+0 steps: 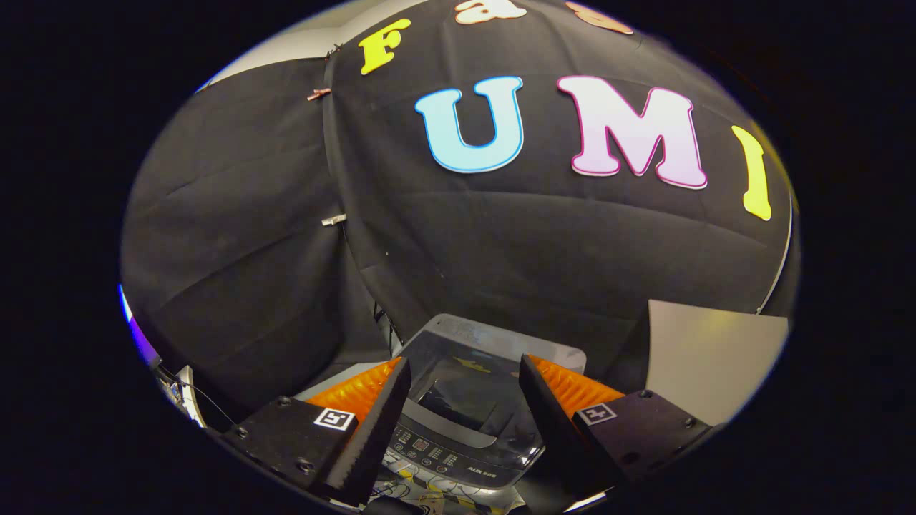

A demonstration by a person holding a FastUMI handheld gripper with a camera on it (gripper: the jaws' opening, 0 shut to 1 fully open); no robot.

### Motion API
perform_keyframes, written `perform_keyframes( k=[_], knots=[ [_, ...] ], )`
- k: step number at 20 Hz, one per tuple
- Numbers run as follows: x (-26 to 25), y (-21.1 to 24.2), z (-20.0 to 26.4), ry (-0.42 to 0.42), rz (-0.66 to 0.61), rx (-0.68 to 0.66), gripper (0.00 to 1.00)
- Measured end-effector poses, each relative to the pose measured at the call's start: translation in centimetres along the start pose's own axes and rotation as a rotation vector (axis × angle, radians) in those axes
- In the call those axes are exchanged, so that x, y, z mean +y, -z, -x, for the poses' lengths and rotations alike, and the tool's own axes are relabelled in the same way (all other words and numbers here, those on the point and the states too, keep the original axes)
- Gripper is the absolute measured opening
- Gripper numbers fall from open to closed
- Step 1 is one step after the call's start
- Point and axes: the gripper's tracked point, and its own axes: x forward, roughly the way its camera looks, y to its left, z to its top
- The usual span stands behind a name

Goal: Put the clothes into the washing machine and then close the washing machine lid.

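Washing machine sits just ahead of the tool, framed between its spread, empty fingers. Its lid looks upright; a careless descent could knock it.

One washing machine, one claw, fingers spread.

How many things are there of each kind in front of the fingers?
Washing machine, lid down, seen between the open fingers of the gripper: 1
Grey board leaning beyond the machine: 1
Clips on the black cloth wall: 2
Total: 4
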Motion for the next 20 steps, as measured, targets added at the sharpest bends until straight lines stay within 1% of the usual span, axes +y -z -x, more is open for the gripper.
perform_keyframes(
  k=[5, 8, 10, 13, 16, 20],
  knots=[
    [-2.2, -3.0, 6.4, 0.026, 0.030, -0.094, 0.96],
    [-4.5, -5.4, 11.1, 0.066, 0.035, -0.182, 0.96],
    [-6.1, -6.0, 14.4, 0.095, 0.042, -0.241, 0.96],
    [-8.0, -6.7, 19.3, 0.119, 0.039, -0.311, 0.96],
    [-10.3, -7.3, 24.4, 0.172, 0.059, -0.400, 0.96],
    [-12.4, -6.1, 30.6, 0.234, 0.059, -0.458, 0.98]
  ],
)
